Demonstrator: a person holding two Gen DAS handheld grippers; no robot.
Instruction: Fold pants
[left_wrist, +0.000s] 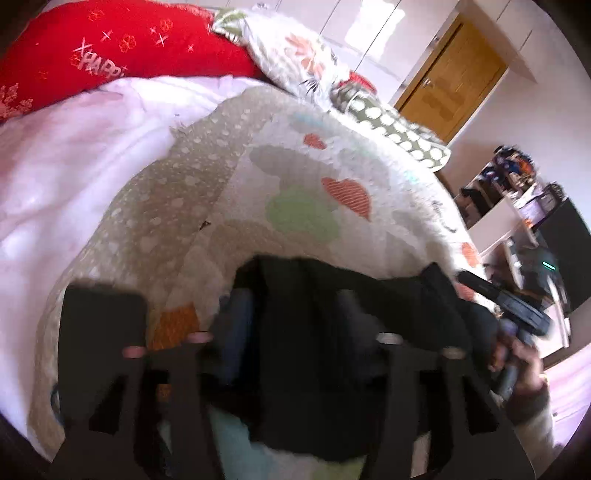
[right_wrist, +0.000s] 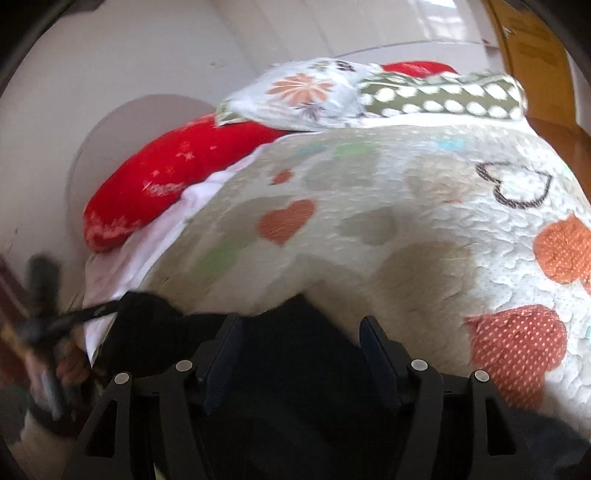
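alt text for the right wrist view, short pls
Dark pants fill the bottom of the frame between and under the right gripper's two spread black fingers, lying on a quilt with heart patches. Behind it, a red pillow, a floral pillow and a green polka-dot one; at far left the other gripper, blurred.

The black pants (left_wrist: 332, 354) lie bunched near the edge of a heart-patterned quilt (left_wrist: 295, 177), dark fabric heaped in thick folds. One narrow strip of cloth stretches off toward the side; motion blur hides finer detail.
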